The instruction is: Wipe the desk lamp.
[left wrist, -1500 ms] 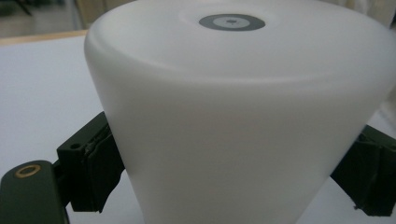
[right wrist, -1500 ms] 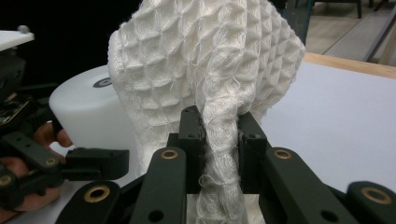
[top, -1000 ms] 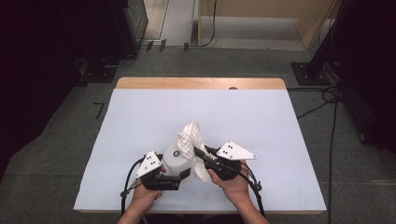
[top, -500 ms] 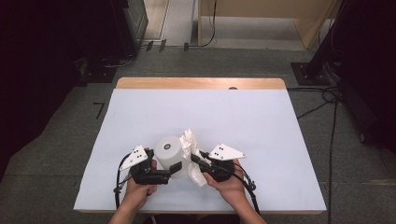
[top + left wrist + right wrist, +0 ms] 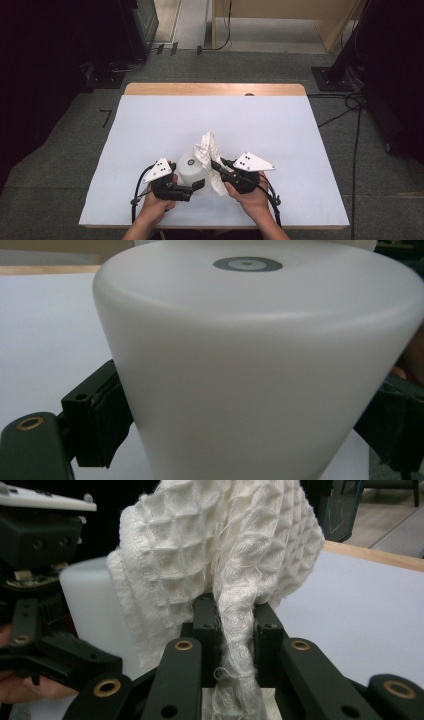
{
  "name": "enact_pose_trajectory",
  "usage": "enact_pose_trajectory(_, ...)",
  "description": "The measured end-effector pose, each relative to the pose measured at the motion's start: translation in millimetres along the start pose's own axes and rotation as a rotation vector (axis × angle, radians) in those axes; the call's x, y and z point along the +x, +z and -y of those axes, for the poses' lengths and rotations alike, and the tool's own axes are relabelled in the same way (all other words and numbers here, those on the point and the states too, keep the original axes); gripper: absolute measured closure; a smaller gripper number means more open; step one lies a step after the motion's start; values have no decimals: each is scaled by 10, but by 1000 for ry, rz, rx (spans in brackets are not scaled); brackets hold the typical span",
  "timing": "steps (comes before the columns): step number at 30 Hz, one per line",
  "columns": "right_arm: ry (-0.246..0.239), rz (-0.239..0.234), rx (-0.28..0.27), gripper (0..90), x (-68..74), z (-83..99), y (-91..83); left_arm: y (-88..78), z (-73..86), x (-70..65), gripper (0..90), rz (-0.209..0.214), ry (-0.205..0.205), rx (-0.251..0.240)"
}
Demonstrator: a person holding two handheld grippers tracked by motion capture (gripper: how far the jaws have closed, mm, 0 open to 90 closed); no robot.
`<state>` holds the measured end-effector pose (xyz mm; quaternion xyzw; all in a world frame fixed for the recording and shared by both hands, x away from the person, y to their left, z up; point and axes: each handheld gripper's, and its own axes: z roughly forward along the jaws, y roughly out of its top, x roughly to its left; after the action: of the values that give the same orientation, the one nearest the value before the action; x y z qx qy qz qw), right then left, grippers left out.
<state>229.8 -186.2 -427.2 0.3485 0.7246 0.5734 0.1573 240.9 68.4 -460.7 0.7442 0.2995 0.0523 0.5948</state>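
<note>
High view: near the front edge of the tabletop (image 5: pixel 150 120), the left gripper (image 5: pixel 199 185) is clamping the white cup (image 5: pixel 190 167), and the right gripper (image 5: pixel 216 165) is pinching the white waffle cloth (image 5: pixel 207 147) just beside it. Left gripper view: the jaws are pressing both sides of the cup (image 5: pixel 260 365). Right gripper view: the closed jaws are gripping the cloth (image 5: pixel 225 550), which is touching the cup (image 5: pixel 87 605)

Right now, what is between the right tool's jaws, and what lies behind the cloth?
The right tool pinches a twisted fold of the white waffle cloth. Behind it stands the white cup, upside down, held by the left tool. The cloth covers part of the cup's side.
</note>
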Motion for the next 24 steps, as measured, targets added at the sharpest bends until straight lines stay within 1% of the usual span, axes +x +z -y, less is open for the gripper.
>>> enact_pose_trajectory(2, -1, -1, 0, 782, -4, 2, -2, -3, -5, 5, 86, 0, 1, 1)
enact_pose_trajectory(5, 23, -19, 7, 782, -19, 33, 7, -21, -23, 31, 86, -8, -8, -8)
enact_pose_trajectory(7, 24, -28, 27, 783, -27, 59, 27, -46, -37, 50, 86, -8, -19, -20)
enact_pose_trajectory(8, 27, -46, 41, 782, -38, 80, 51, -63, -44, 57, 86, -11, -22, -25)
enact_pose_trajectory(10, 29, -55, 51, 783, -43, 92, 61, -92, -60, 66, 86, -19, -21, -34)
enact_pose_trajectory(11, 25, -73, 76, 785, -63, 123, 92, -110, -72, 72, 86, -14, -28, -44)
enact_pose_trajectory(12, 25, -73, 76, 785, -63, 123, 92, -110, -72, 72, 87, -14, -28, -44)
enact_pose_trajectory(14, 37, -96, 104, 785, -99, 155, 110, -124, -77, 76, 86, -2, -29, -52)
enact_pose_trajectory(15, 49, -97, 118, 785, -109, 168, 116, -127, -79, 71, 86, 0, -35, -58)
enact_pose_trajectory(16, 50, -95, 124, 785, -117, 181, 122, -129, -79, 68, 87, -2, -34, -59)
enact_pose_trajectory(18, 55, -88, 123, 785, -113, 191, 142, -130, -70, 71, 86, -7, -27, -56)
enact_pose_trajectory(19, 53, -83, 121, 784, -109, 185, 147, -130, -65, 77, 87, -4, -30, -54)
enact_pose_trajectory(21, 59, -81, 104, 782, -103, 172, 153, -122, -50, 85, 87, -5, -30, -49)
enact_pose_trajectory(24, 64, -74, 93, 782, -95, 162, 147, -113, -42, 72, 86, -7, -25, -46)
